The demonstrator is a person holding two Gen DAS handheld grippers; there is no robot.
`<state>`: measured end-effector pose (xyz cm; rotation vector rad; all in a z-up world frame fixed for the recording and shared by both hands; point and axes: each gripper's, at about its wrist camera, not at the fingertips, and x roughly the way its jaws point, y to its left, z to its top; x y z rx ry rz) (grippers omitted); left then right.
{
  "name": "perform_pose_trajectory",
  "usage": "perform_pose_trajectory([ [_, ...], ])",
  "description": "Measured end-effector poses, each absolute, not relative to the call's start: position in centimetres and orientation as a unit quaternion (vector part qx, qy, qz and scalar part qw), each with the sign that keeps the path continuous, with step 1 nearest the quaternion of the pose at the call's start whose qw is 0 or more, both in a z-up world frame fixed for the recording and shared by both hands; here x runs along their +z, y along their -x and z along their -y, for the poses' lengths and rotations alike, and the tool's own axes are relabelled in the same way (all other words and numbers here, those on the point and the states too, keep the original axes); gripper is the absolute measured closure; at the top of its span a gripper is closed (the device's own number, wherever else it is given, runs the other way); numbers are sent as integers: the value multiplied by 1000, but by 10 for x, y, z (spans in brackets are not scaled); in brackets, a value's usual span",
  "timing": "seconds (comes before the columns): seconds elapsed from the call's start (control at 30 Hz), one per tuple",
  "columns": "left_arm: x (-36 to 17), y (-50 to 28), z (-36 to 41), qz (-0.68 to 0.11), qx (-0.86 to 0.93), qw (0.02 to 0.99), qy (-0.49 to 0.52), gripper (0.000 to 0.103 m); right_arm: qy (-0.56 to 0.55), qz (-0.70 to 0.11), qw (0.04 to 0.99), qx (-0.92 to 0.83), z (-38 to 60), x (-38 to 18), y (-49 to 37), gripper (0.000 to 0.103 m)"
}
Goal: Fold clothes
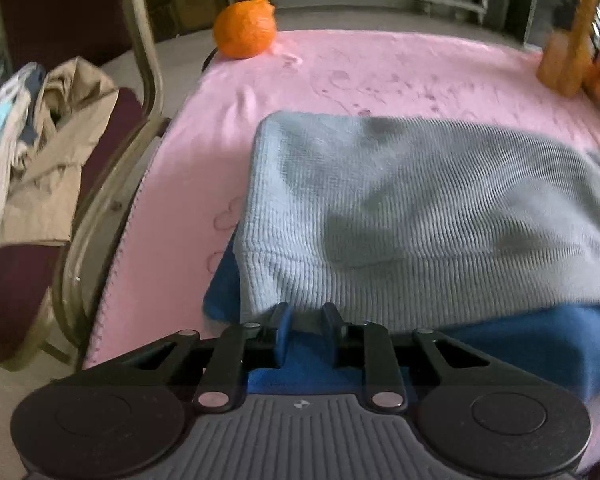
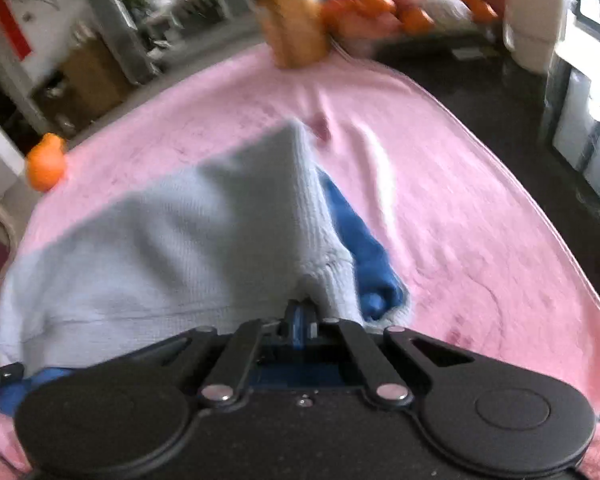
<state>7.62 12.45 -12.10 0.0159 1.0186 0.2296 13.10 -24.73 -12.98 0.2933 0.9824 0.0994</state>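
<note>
Black-linked right gripper (image 2: 301, 322) has its blue pads pressed together on the near hem of the pale grey-blue ribbed knit garment (image 2: 172, 240), close to its right corner, cloth puckering up into the jaws. Left gripper (image 1: 306, 330) sits at the same hem (image 1: 300, 280) near the left corner; its blue fingers (image 1: 282, 330) stand a little apart with the hem edge at or between the tips, and whether they truly pinch the knit I cannot tell. Under the knit lies a dark blue fleece layer (image 1: 540, 352), showing along the near edge and, in the right wrist view, along the right side. Both rest on a pink blanket (image 1: 380, 76) spread over the table, the garment toward its near edge, well clear of the far one. Judgement: the step is lifting the near hem to carry it toward the far edge. To do it well, confirm the left pinch first, take only the knit layer, raise both corners level, keep the hem taut between them. Outward: a round orange fruit (image 1: 245, 28) at the far left corner, a blurred tan object (image 1: 566, 40) at the far right, a chair with piled beige clothes (image 1: 56, 152) beside the left edge.
</note>
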Motion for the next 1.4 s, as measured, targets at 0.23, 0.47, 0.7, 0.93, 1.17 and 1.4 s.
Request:
perform_pose_trajectory([
  [0.23,-61,-61,-142,-420,79,904,28,79,-213,-442,867,84,261,-84,-121,93],
  [0.47,-28,-115,-152,-364,71,928,23,74,-274,-371,871,169,252,-20,-162,90],
  [0.7,-84,-174,-151,-423,49,904,45,87,-331,-396,851,101,257,-93,-241,90],
  [0.93,-111,-215,-137,-422,7,902,91,85,-379,-439,789,203,217,-143,-277,92],
  [1.17,-133,-221,-169,-449,64,883,122,90,-420,-470,764,135,230,-197,-299,103],
  [1.4,-103,-201,-198,-415,131,888,145,90,-368,-395,841,-17,286,-175,-282,98],
])
